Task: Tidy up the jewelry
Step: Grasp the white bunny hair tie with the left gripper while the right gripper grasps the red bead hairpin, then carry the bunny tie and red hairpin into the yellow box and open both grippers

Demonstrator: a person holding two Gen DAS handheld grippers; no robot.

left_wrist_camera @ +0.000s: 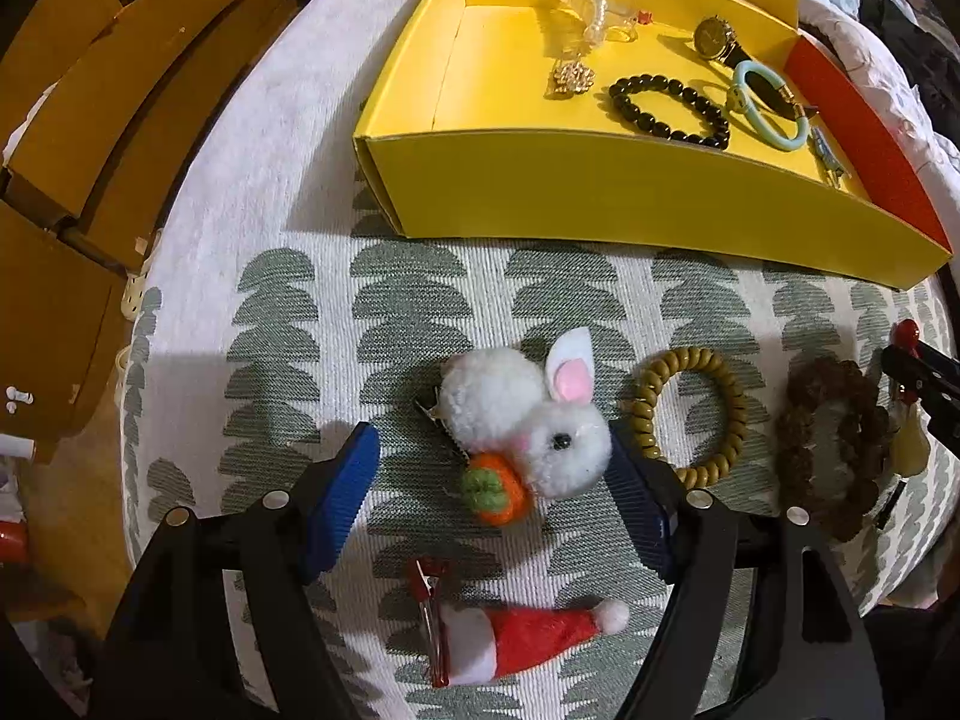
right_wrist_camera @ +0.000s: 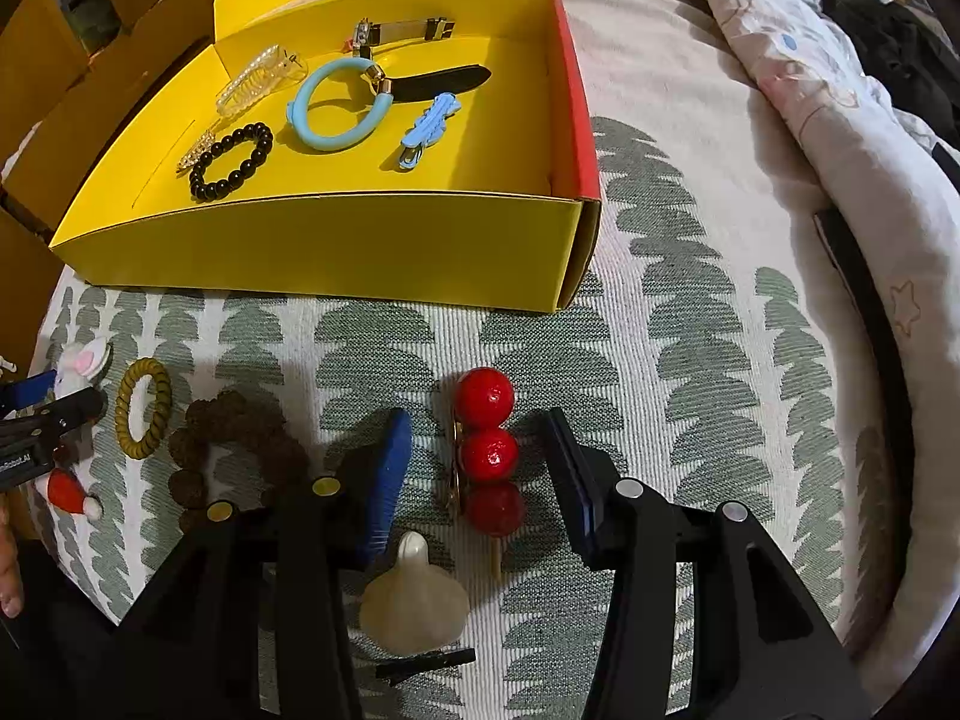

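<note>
Left tongs (left_wrist_camera: pixel 495 468) stand wide open, pointing down; the white pom-pom bunny clip (left_wrist_camera: pixel 528 414), w/ pink ear and orange felt carrot, sits between the blue pads. The right pad looks right against the bunny's head, the left pad is apart from it, so no grip. Just below the tongs: 1 red Santa-hat clip (left_wrist_camera: pixel 510 639). To their right: 1 olive coil hair tie (left_wrist_camera: pixel 690 414), then 1 brown bead bracelet (left_wrist_camera: pixel 834 444).

Right tongs (right_wrist_camera: pixel 480 474) are part open, straddling the candied-fruit clip (right_wrist_camera: pixel 487 450), 3 red balls on a stick; pads apart from it both sides. 1 pale garlic-shaped clip (right_wrist_camera: pixel 414 606) lies just below.

Beyond both tongs, yellow box (right_wrist_camera: pixel 336 240) on the patterned cloth (right_wrist_camera: pixel 690 360) holds 1 black bead bracelet (right_wrist_camera: pixel 231 161), 1 blue bangle (right_wrist_camera: pixel 342 105), 1 blue clip (right_wrist_camera: pixel 427 129), 1 clear pearl claw (right_wrist_camera: pixel 258 78), 1 watch (left_wrist_camera: pixel 717 39).
</note>
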